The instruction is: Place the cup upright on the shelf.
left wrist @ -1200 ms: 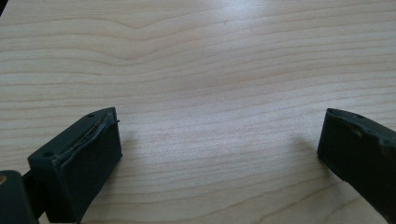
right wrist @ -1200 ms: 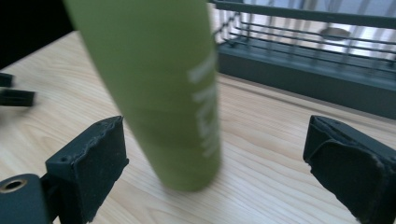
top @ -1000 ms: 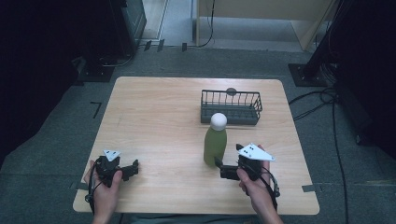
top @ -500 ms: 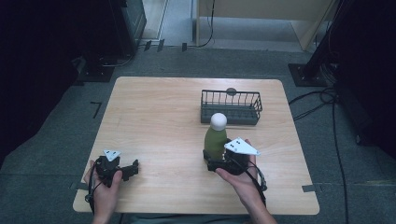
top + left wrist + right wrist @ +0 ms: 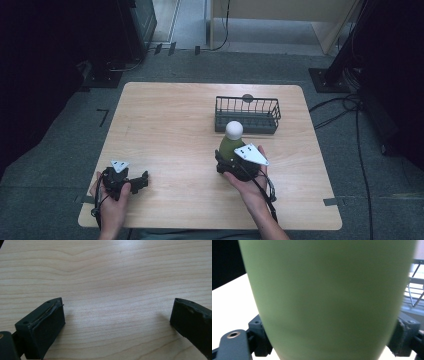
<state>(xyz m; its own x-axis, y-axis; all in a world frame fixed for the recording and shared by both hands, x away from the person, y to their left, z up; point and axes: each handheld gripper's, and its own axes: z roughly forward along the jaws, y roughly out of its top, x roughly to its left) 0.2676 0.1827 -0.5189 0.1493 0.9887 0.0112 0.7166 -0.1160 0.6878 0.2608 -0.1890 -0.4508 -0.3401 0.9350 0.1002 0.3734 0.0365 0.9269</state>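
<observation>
bottle (image 5: pixel 231 145) — green with a white cap — is standing upright on the table (image 5: pixel 170 130), just in front of the wire basket (image 5: pixel 247 114). right gripper (image 5: pixel 231 165) is pressing its jaws, which have just been closing, against the bottle's sides. left gripper (image 5: pixel 142 179) is resting on the table, jaws wide apart.

No text, label, brand, number or sign can be read anywhere: the green bottle (image 5: pixel 230 146) is plain, and so are the desk (image 5: pixel 170 125) and wire basket (image 5: pixel 247 115)
</observation>
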